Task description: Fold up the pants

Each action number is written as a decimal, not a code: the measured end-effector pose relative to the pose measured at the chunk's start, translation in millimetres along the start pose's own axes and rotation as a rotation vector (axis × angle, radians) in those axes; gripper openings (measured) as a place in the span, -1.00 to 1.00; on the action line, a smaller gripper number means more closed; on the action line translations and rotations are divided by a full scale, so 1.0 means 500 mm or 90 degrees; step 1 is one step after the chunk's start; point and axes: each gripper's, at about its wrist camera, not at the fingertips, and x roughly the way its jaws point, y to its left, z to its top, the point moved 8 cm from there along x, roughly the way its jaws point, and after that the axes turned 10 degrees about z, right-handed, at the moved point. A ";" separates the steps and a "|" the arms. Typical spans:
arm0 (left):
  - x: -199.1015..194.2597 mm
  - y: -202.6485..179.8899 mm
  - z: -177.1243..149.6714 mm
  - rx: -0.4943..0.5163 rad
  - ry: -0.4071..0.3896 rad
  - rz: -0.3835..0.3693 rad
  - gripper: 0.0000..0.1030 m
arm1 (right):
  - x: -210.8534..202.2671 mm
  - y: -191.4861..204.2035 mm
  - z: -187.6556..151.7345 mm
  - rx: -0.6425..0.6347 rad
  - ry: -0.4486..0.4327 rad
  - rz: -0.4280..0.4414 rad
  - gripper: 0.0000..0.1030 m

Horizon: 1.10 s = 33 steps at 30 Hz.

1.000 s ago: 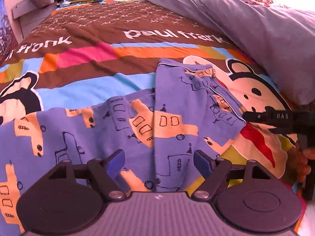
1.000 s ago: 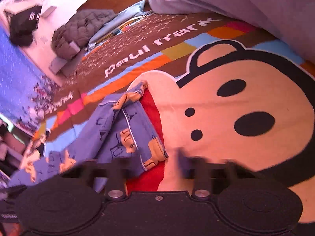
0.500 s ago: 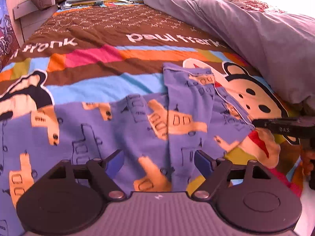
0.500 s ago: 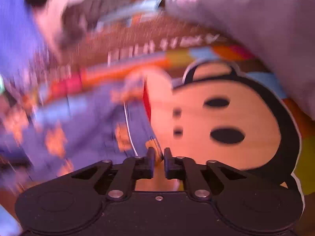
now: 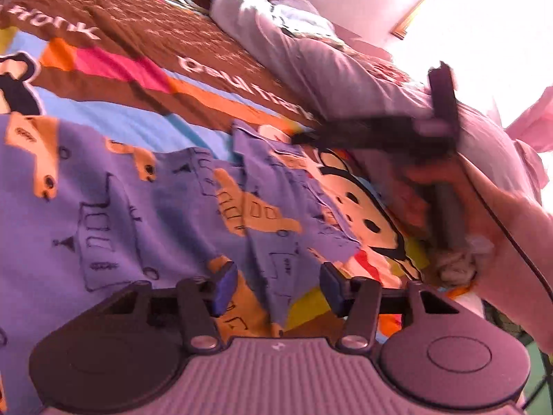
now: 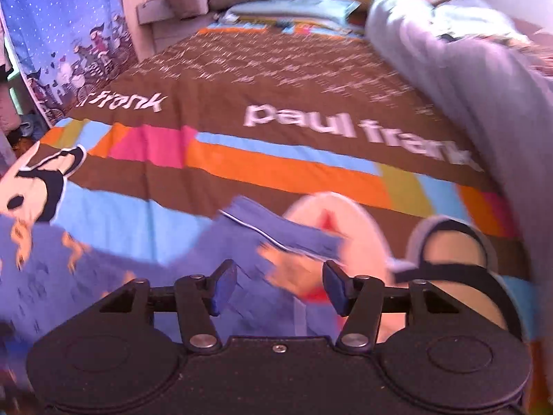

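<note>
On the bed, the pants lie flat on the printed bedspread, filling the 7 to 9 o'clock part of the left wrist view and running off its left and lower edges, so their full length is cut off. Long axis: roughly from 9 o'clock toward 3 o'clock, ending in a folded-over end near the frame's centre, beside the cartoon monkey print. Whether that end is the waistband or the hems cannot be told.

Left tongs: released, blue pads apart above the cloth and pressing on nothing; the jaws have just been closing, with only the fabric lying below and beyond them.

Right tongs: released, pads apart, nothing gripped; the jaws have just been opening. Motion blur smears the pants' folded end just beyond the pads, at 12 o'clock from them, and its white-piped edge is the only detail that reads clearly.

From the left wrist view the right tongs appear at 2 o'clock as a dark blurred bar above the cloth, held by a hand; their pads cannot be made out there. A grey duvet lies heaped along the bed's far side at 1 o'clock.
</note>
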 end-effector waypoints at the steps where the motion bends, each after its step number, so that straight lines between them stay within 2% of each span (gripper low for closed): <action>1: 0.001 -0.005 0.003 0.016 -0.002 -0.004 0.10 | 0.025 0.011 0.016 0.002 0.011 0.011 0.21; 3: 0.008 -0.013 0.007 0.042 -0.004 -0.011 0.10 | 0.065 0.035 0.041 0.001 0.018 0.020 0.20; 6: 0.024 -0.012 0.008 0.028 -0.003 -0.021 0.10 | 0.119 0.058 0.068 0.001 0.046 0.019 0.18; 8: 0.036 -0.006 -0.001 0.017 0.009 -0.023 0.08 | 0.154 0.065 0.077 0.004 0.077 -0.001 0.18; 11: 0.038 0.007 -0.006 -0.003 0.011 -0.028 0.01 | 0.195 0.061 0.078 0.027 0.100 -0.037 0.29; 13: 0.036 0.016 -0.006 -0.019 0.014 -0.031 -0.10 | 0.223 0.065 0.072 0.046 0.128 -0.052 0.25; 14: 0.035 0.021 -0.007 -0.025 0.015 -0.028 -0.15 | 0.227 0.070 0.072 0.038 0.129 -0.066 0.14; 16: 0.037 0.026 -0.008 -0.028 0.017 -0.014 -0.34 | 0.225 0.083 0.077 -0.002 0.126 -0.095 -0.70; 17: 0.037 0.027 -0.009 -0.027 0.018 -0.010 -0.36 | 0.222 0.085 0.079 -0.018 0.126 -0.110 -0.78; 19: 0.039 0.028 -0.009 -0.026 0.018 -0.007 -0.36 | 0.208 0.084 0.081 -0.022 0.123 -0.109 -0.89; 21: 0.039 0.029 -0.009 -0.027 0.017 -0.007 -0.36 | 0.184 0.075 0.085 -0.018 0.107 -0.107 -0.91; 26: 0.046 0.023 -0.007 -0.026 0.017 0.001 -0.35 | 0.069 0.054 0.125 0.021 0.019 -0.095 -0.91; 29: 0.045 0.014 -0.007 -0.019 0.015 0.023 -0.35 | -0.012 0.043 0.146 0.041 -0.026 -0.078 -0.91; 30: 0.043 0.009 -0.007 -0.006 0.012 0.037 -0.44 | -0.035 0.039 0.153 0.049 -0.038 -0.065 -0.91; 31: 0.039 0.004 -0.007 0.015 0.004 0.067 -0.86 | -0.060 0.037 0.157 0.057 -0.051 -0.051 -0.91; 32: 0.035 0.000 -0.006 0.037 -0.008 0.104 -0.98 | -0.083 0.035 0.160 0.062 -0.064 -0.042 -0.91; 33: 0.026 -0.006 -0.002 0.060 -0.029 0.142 -0.98 | -0.101 0.034 0.162 0.064 -0.074 -0.035 -0.91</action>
